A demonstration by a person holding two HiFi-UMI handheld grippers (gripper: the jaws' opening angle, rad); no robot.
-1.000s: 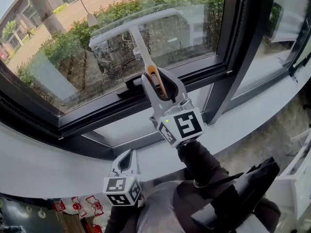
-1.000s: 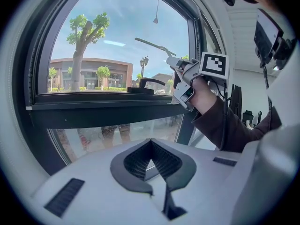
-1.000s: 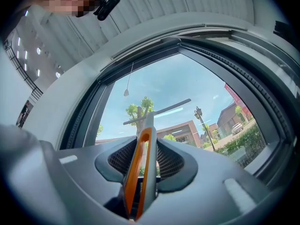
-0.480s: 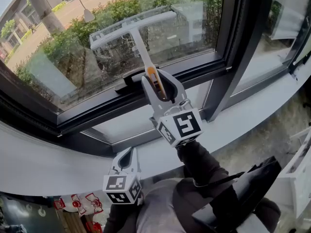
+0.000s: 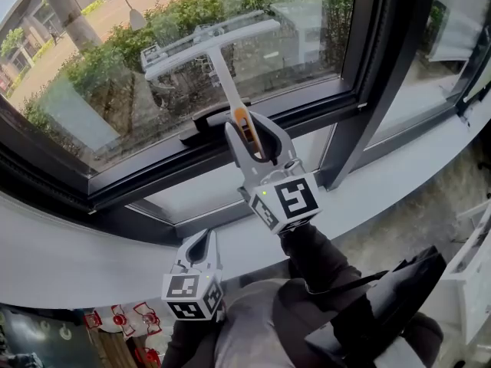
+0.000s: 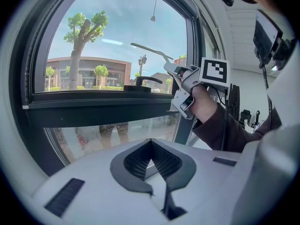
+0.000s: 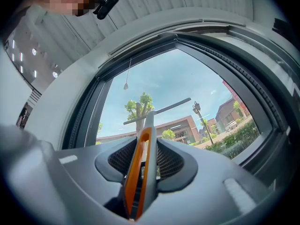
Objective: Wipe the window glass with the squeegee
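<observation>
A squeegee with a long white blade (image 5: 205, 42) lies against the upper window glass (image 5: 100, 90). Its grey and orange handle (image 5: 244, 127) runs down into my right gripper (image 5: 252, 133), which is shut on it. In the right gripper view the orange handle (image 7: 137, 172) stands between the pads, with the blade (image 7: 157, 110) crosswise ahead on the glass. My left gripper (image 5: 199, 245) hangs low over the sill, shut with nothing in it. From the left gripper view, the right gripper (image 6: 182, 78) and squeegee (image 6: 149, 50) show raised at the glass.
A black window handle (image 5: 209, 121) sits on the dark frame just left of the squeegee handle. A thick dark mullion (image 5: 376, 75) rises to the right. Below runs a white sill (image 5: 69, 259). A black bag (image 5: 383, 313) hangs at the person's right side.
The squeegee blade has shifted only slightly on the glass, with the right gripper holding it about where it was. The left gripper has stayed in place.
</observation>
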